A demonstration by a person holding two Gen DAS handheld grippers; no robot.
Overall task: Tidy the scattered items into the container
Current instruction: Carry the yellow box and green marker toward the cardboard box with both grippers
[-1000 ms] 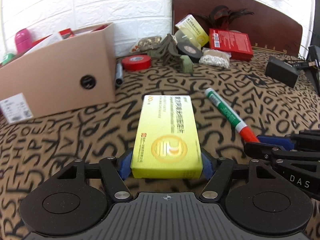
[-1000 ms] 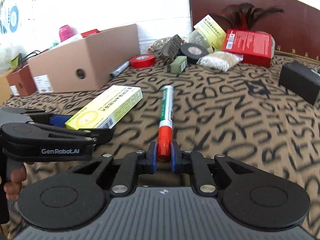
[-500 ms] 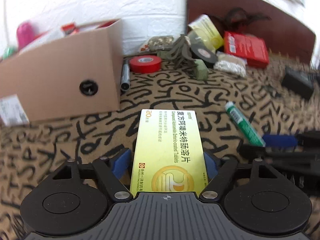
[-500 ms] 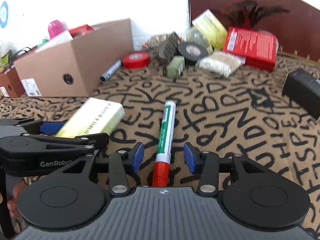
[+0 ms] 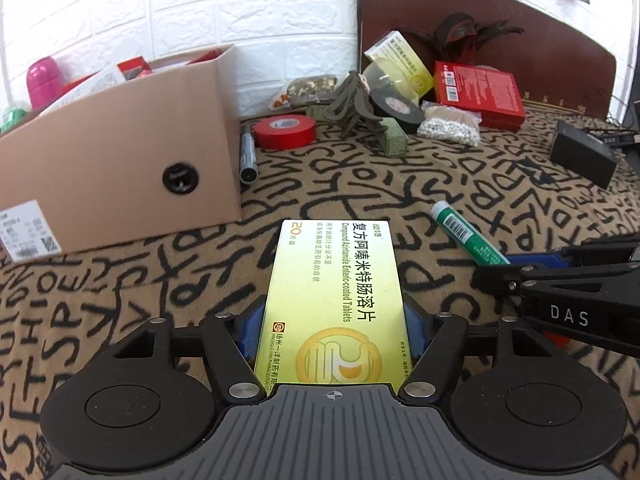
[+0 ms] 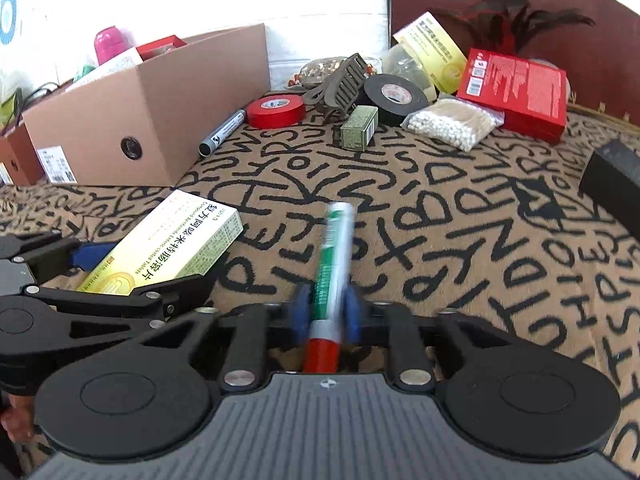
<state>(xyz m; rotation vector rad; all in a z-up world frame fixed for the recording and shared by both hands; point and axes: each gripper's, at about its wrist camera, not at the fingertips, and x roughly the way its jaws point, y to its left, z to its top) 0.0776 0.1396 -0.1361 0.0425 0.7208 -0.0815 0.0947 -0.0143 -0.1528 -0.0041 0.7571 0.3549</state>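
My left gripper [image 5: 332, 330] is shut on a yellow tablet box [image 5: 334, 300], its blue pads pressed on both long sides. The box also shows in the right wrist view [image 6: 168, 248]. My right gripper [image 6: 328, 314] is shut on a green and white marker with a red cap [image 6: 334, 264], whose tip points away from me. The marker also shows in the left wrist view [image 5: 466, 236]. The cardboard container [image 5: 120, 168] stands at the left rear with several items inside; it also shows in the right wrist view [image 6: 152, 116].
Scattered at the back: a grey marker [image 6: 222, 132], red tape [image 6: 276, 110], black tape [image 6: 394, 98], a green block [image 6: 360, 126], a bag of cotton swabs [image 6: 456, 122], a red box [image 6: 520, 92], another yellow box [image 6: 434, 48]. A black box [image 6: 614, 172] lies at the right.
My right gripper opened, slid forward along the marker, and has shut on it again, closer to the green body. My left gripper slid further over the yellow box and grips it.
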